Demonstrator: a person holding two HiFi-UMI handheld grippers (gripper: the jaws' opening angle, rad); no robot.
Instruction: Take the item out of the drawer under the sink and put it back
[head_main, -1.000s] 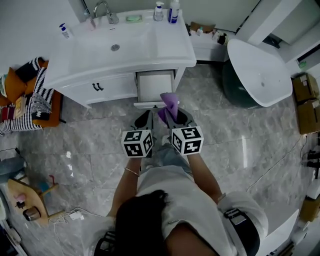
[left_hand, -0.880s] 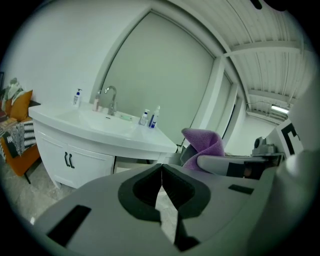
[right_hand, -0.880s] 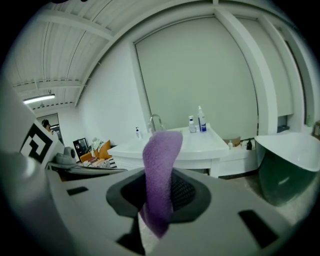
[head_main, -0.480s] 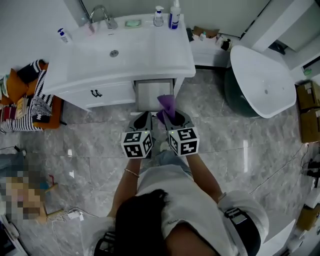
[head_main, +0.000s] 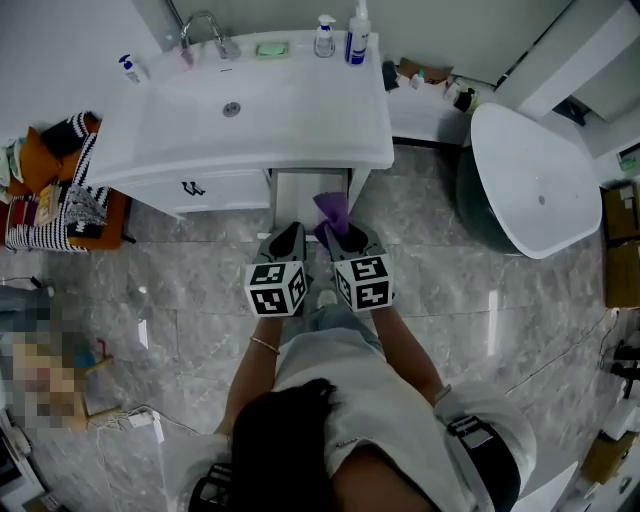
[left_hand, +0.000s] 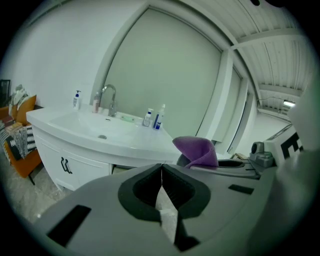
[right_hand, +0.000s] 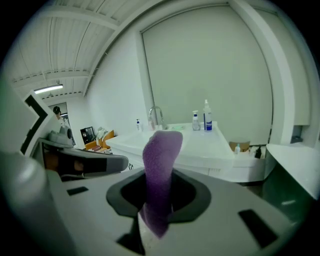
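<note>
A purple cloth (head_main: 333, 211) sticks up from my right gripper (head_main: 340, 236), whose jaws are shut on it; in the right gripper view the purple cloth (right_hand: 160, 180) stands upright between the jaws. My left gripper (head_main: 290, 240) is beside it, shut and empty, its jaws meeting in the left gripper view (left_hand: 161, 172). Both point at the open drawer (head_main: 310, 190) under the white sink counter (head_main: 250, 110). The cloth (left_hand: 196, 150) shows to the right in the left gripper view.
A tap (head_main: 205, 28) and bottles (head_main: 357, 32) stand at the sink's back edge. A white tub (head_main: 535, 180) is to the right. A chair with striped cloth (head_main: 55, 190) stands at the left. A closed cabinet door with dark handles (head_main: 193, 187) is left of the drawer.
Both grippers with the purple cloth have moved closer to the vanity; less of the drawer shows below the counter edge than before. The right gripper's hold on the cloth is unchanged.
</note>
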